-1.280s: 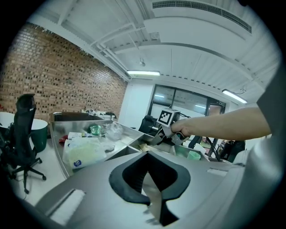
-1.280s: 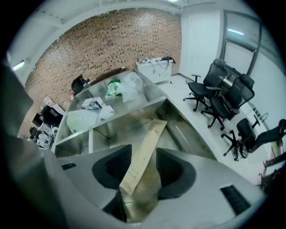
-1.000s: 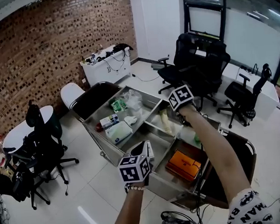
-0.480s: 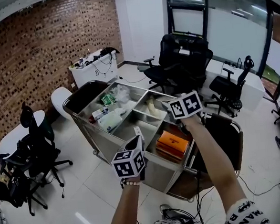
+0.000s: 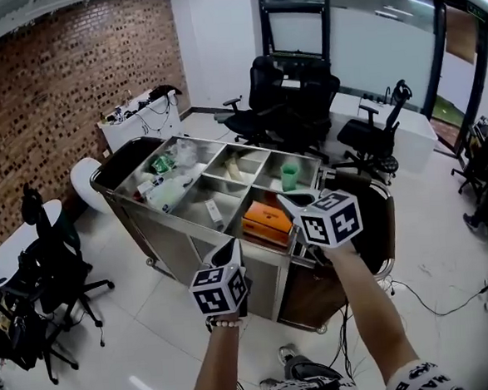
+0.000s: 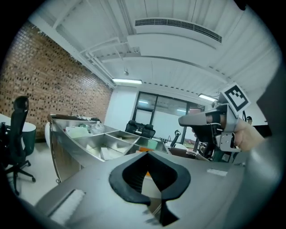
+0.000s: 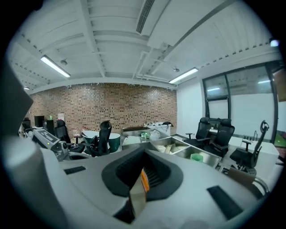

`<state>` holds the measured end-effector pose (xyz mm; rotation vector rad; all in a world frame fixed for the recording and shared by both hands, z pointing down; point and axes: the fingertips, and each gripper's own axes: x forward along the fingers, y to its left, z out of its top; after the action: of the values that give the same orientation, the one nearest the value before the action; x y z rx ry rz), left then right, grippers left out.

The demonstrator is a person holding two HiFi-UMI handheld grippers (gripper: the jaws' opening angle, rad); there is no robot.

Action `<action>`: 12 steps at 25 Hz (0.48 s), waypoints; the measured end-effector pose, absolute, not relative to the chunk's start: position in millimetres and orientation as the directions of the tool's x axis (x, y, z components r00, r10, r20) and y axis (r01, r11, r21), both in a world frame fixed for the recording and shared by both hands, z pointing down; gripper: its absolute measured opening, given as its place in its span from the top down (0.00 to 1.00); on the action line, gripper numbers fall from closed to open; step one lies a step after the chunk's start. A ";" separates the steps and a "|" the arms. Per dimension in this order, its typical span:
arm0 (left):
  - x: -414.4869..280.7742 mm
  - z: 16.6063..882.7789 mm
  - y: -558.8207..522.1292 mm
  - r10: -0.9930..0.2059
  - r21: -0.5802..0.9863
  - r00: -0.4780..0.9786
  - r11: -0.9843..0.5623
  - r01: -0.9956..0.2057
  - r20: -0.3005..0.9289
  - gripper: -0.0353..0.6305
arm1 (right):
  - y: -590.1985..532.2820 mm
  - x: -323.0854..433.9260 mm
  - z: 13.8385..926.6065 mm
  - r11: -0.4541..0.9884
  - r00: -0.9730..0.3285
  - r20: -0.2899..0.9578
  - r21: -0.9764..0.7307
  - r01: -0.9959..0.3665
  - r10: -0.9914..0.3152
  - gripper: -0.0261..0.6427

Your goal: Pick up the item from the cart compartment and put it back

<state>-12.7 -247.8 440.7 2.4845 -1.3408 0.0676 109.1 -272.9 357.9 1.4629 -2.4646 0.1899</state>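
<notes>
The left gripper point(image 5: 228, 251) and the right gripper point(image 5: 292, 202) both have their jaws closed on nothing, short of the compartmented stainless-steel cart point(image 5: 174, 239). The likely item, a translucent green cup point(image 5: 289, 176), stands in the far right compartment. No pick appears under way. The next move calls for opening the jaws and reaching in from above.

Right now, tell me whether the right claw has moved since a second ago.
Yes. The right claw has pulled back toward the person: earlier over the cart's far compartments, now at its near edge by the orange box.
</notes>
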 end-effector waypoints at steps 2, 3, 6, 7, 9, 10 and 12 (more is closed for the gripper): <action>-10.0 439.4 -235.7 -0.812 0.247 0.554 -0.508 -0.825 0.183 0.94 | -250.4 114.2 362.9 0.475 -0.449 0.284 0.026 -0.880 -0.847 0.94; -8.9 439.0 -229.7 -0.815 0.237 0.550 -0.507 -0.829 0.182 0.94 | -240.4 116.5 367.1 0.474 -0.450 0.281 0.017 -0.881 -0.847 0.94; -3.7 438.4 -212.7 -0.824 0.192 0.537 -0.505 -0.841 0.181 0.94 | -214.3 124.2 383.6 0.472 -0.456 0.277 -0.009 -0.881 -0.846 0.94; -1.3 438.8 -207.9 -0.826 0.183 0.534 -0.505 -0.844 0.179 0.94 | -206.9 126.4 389.6 0.473 -0.457 0.275 -0.009 -0.881 -0.846 0.94; 3.3 442.9 -199.6 -0.828 0.177 0.531 -0.504 -0.846 0.181 0.94 | -193.8 129.2 402.8 0.476 -0.461 0.268 -0.013 -0.879 -0.846 0.94; 4.8 446.7 -196.2 -0.829 0.177 0.528 -0.501 -0.847 0.185 0.94 | -187.9 129.7 409.6 0.478 -0.468 0.261 -0.027 -0.878 -0.845 0.94; 5.3 455.1 -190.5 -0.834 0.175 0.515 -0.487 -0.855 0.198 0.94 | -177.3 129.0 422.7 0.484 -0.486 0.244 -0.071 -0.872 -0.839 0.94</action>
<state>5.3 -190.5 455.1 2.5082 -1.4278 0.1257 129.0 -177.3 422.7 1.4859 -2.5511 0.2760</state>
